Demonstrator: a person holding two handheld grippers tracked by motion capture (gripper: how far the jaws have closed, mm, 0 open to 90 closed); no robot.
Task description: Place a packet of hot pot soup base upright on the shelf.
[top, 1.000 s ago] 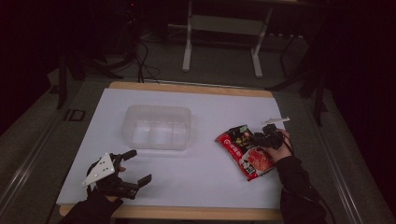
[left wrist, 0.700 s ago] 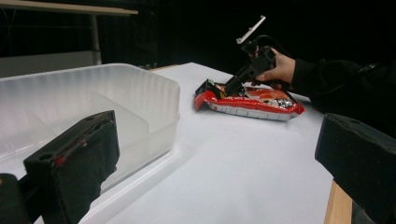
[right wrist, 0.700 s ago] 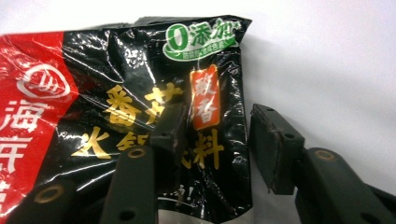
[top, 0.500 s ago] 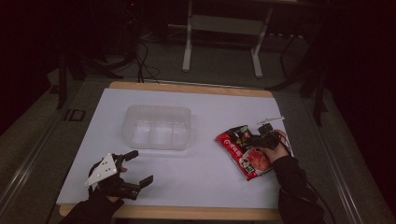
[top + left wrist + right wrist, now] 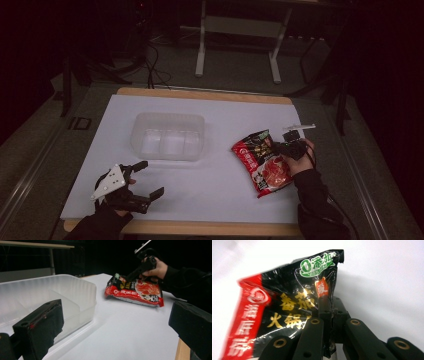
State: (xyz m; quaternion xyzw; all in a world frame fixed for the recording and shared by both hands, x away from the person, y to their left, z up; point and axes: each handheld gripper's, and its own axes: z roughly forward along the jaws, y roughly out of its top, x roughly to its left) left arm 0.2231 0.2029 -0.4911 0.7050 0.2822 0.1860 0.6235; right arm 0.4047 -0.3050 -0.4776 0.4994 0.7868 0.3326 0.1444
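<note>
Red packet (image 5: pixel 262 160) apparently pinched in right gripper (image 5: pixel 276 147).

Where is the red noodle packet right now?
In the high view the noodle packet lies on the white table's right side, right of the clear tub, its edge pinched by the right gripper.

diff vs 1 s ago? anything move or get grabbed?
Little. The right tongs stay clamped on the edge of the red and black packet, and hand and packet shifted only slightly on the white table. The left tongs stay open at the near-left corner. The clear tub has not moved.
</note>
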